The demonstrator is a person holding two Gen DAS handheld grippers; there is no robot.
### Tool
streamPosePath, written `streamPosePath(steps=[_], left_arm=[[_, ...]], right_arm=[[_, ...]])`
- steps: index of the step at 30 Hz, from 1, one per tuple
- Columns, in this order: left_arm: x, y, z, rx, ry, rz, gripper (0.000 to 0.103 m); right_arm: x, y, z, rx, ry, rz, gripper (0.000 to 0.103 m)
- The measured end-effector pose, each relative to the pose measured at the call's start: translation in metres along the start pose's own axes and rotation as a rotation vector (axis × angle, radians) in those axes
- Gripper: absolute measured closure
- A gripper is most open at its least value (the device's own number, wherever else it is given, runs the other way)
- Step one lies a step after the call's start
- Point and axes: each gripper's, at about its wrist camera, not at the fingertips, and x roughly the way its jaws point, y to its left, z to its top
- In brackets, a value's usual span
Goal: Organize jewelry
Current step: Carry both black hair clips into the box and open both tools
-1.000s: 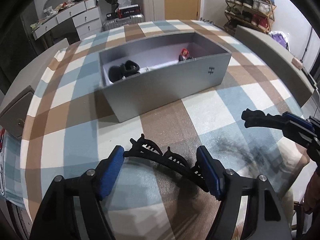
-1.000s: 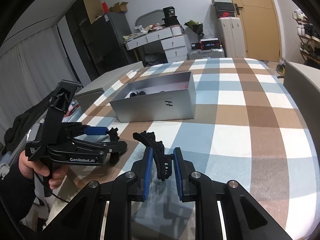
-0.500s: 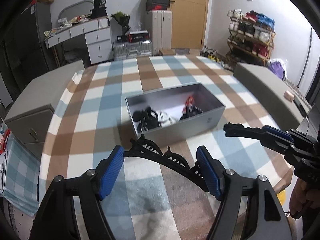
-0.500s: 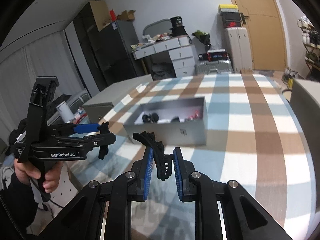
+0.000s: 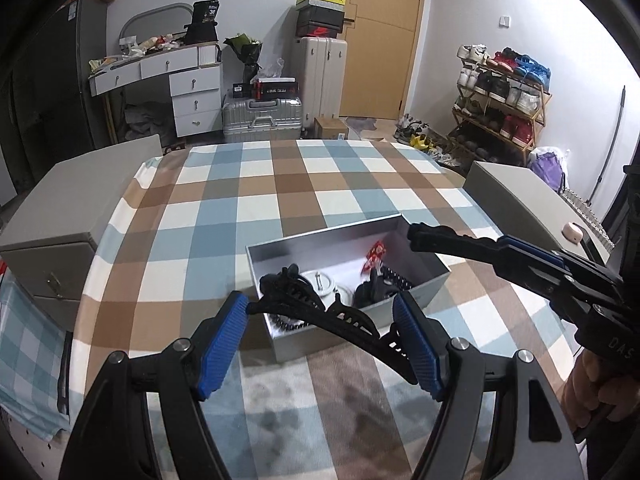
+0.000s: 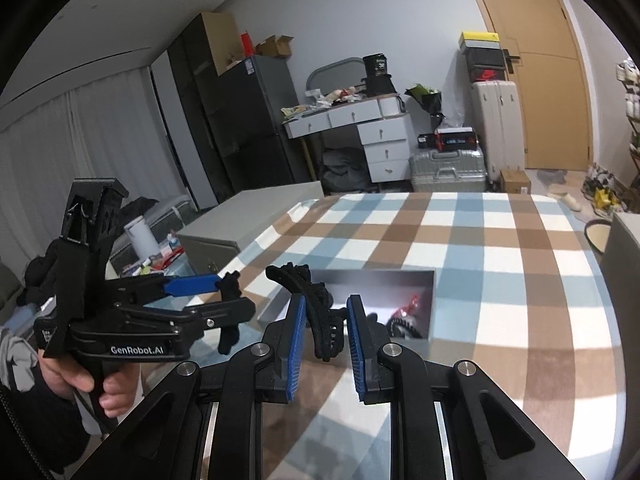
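While higher now, box [image 5: 420,294] smaller, farther

On the table [image 5: 224,216] stands an open box [image 5: 420,294], near its front edge; clips and small pieces lie inside it. Above the box's near side the left gripper [image 5: 320,320] holds a hair clip [image 5: 320,312] crosswise; the right gripper [image 6: 326,332] holds another hair clip [image 6: 316,308]. Cabinets [image 5: 72,208] flank the table left and right; behind it stand a dresser [image 5: 176,88] and suitcases [image 5: 262,114]
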Motion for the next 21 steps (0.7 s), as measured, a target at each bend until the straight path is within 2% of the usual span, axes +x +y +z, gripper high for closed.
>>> streamPosePath(steps=[11,16,21], left_arm=[[0.021,0.008,0.015,-0.054,-0.008,-0.030,0.033],[0.035,0.007,0.019,-0.035,0.006,-0.002,0.033],[0.048,0.010,0.020,-0.049,0.029,-0.035,0.033]], right_arm=[[0.027,-0.019,0.016,0.010,0.014,0.009,0.083],[0.043,-0.028,0.019,0.025,0.037,0.016,0.083],[0.055,-0.033,0.020,0.024,0.049,0.024,0.083]])
